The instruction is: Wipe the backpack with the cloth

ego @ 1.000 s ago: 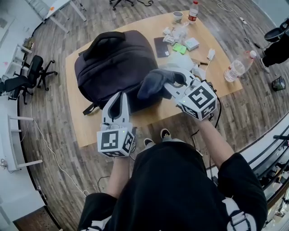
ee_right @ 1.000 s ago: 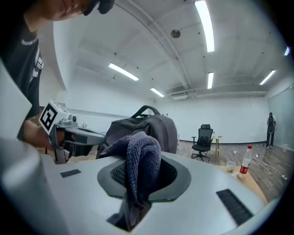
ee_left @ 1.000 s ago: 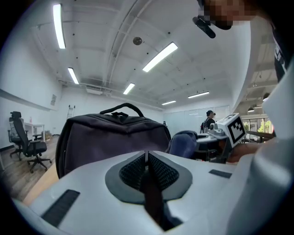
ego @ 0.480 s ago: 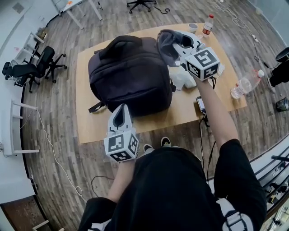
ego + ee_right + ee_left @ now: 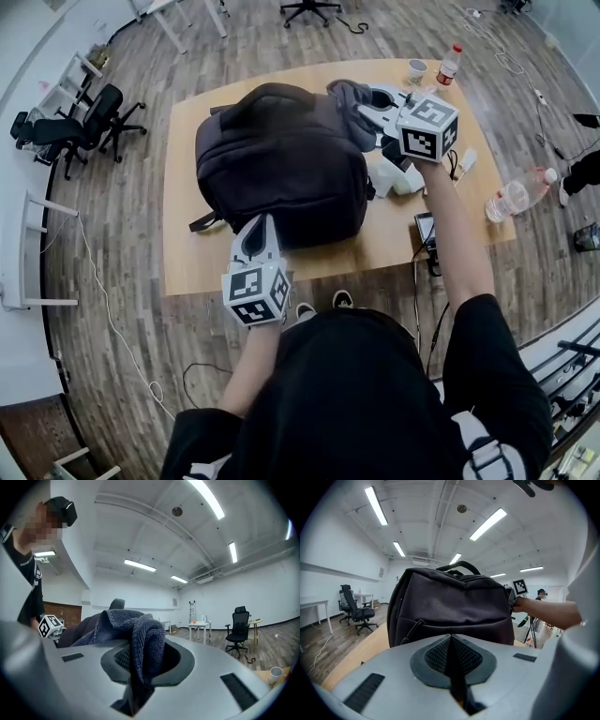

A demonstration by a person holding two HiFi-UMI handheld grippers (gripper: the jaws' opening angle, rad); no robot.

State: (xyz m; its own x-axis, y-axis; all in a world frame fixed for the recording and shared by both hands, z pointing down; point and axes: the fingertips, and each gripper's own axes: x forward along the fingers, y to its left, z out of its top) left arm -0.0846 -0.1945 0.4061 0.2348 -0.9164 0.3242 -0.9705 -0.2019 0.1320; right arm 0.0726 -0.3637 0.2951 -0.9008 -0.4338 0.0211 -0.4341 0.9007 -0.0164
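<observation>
A dark backpack (image 5: pixel 281 159) lies flat on the wooden table (image 5: pixel 187 262); the left gripper view shows it (image 5: pixel 454 606) close ahead, filling the middle. My right gripper (image 5: pixel 373 101) is at the backpack's far right corner, shut on a grey-blue cloth (image 5: pixel 349 98). Its jaws have just been closing, with the cloth (image 5: pixel 136 634) bunched between them and draped over the right gripper (image 5: pixel 140 663). My left gripper (image 5: pixel 258 239) hovers at the backpack's near edge. Nothing is between the shut jaws of the left gripper (image 5: pixel 451 641).
To the right of the backpack lie white crumpled items (image 5: pixel 394 178), a phone (image 5: pixel 424 227) and a plastic bottle (image 5: pixel 511 199). A cup (image 5: pixel 415 68) and a red-capped bottle (image 5: pixel 450 64) stand at the far edge. Office chairs (image 5: pixel 66 131) are on the left floor.
My right gripper has carried the cloth from the backpack's near right side up to its far right corner. My left gripper has sunk slightly and stays by the near edge.
</observation>
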